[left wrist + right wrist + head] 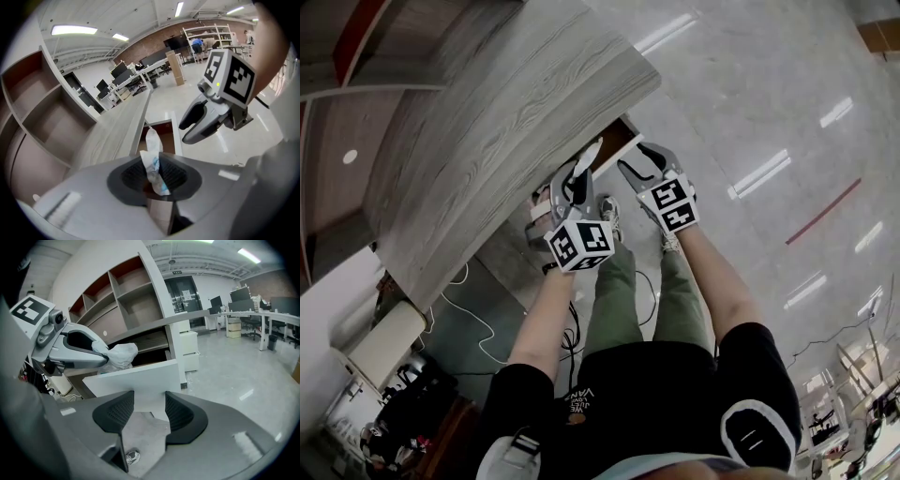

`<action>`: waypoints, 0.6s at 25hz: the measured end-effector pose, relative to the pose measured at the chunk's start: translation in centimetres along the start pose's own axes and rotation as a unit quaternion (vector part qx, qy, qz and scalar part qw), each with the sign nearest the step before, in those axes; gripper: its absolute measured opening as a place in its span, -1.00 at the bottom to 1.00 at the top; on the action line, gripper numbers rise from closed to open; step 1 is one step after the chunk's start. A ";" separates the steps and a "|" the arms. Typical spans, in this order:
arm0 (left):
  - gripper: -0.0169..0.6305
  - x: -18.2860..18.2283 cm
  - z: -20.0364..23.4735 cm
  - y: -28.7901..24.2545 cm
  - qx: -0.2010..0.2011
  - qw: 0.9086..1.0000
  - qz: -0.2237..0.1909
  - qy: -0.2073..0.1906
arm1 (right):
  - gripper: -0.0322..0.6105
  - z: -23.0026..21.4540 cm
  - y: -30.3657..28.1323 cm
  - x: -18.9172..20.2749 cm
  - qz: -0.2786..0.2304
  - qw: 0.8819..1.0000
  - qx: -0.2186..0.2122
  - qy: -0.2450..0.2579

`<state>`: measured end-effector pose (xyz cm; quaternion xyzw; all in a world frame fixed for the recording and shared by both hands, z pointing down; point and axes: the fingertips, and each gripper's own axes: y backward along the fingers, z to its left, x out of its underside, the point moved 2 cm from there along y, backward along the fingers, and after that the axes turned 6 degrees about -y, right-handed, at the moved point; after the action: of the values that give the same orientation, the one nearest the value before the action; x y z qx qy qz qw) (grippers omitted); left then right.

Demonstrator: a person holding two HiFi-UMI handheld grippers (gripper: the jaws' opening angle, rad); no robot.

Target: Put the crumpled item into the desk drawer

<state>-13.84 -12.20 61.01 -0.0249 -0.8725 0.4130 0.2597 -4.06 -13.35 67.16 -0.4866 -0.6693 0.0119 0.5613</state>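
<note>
1. Crumpled item (153,161): a thin white sheet, wadded and creased, with pale blue print on its folds. In the left gripper view it rises out of the jaws as a twisted strip ending in a ragged point.
2. The left gripper (154,180) is clamped on the item's lower end, its ribbed black pads pressed against the wad from both sides.
3. In the right gripper view the wad (117,355) looks bulkier and puffed. It is held over the open desk drawer (140,380), just behind the top edge of the drawer's front panel. I cannot tell whether it touches the drawer.
4. The drawer has a flat, smooth white front and a reddish-brown inside (161,136). It is pulled out from under the edge of the desk.
5. The desk top (487,141) is a long slab of grey wood-grain laminate with a rounded corner.
6. The right gripper (149,411) has its jaws apart with nothing between them. Its curved grey fingers carry textured black pads, and it is near the drawer's front panel.
7. Each gripper carries a cube with black-and-white square markers (579,242).
8. Open box shelves (131,296) stand along the desk's back edge.
</note>
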 end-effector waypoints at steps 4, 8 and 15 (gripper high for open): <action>-0.60 -0.3 -0.1 0.0 0.005 1.000 -0.004 0.012 | -0.27 -0.1 0.0 -0.1 -0.001 1.000 0.000 -0.002; -0.54 -0.2 -0.3 0.4 0.002 1.000 -0.017 0.013 | -0.27 0.2 0.0 -0.3 -0.003 1.000 0.000 -0.004; -0.50 -0.4 0.2 1.3 -0.010 0.999 -0.032 0.008 | -0.27 0.0 0.0 -0.3 -0.004 1.000 0.000 -0.006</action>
<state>-13.77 -11.56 59.76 -0.0029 -0.8747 0.3957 0.2798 -4.15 -13.53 66.94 -0.4838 -0.6747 0.0133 0.5572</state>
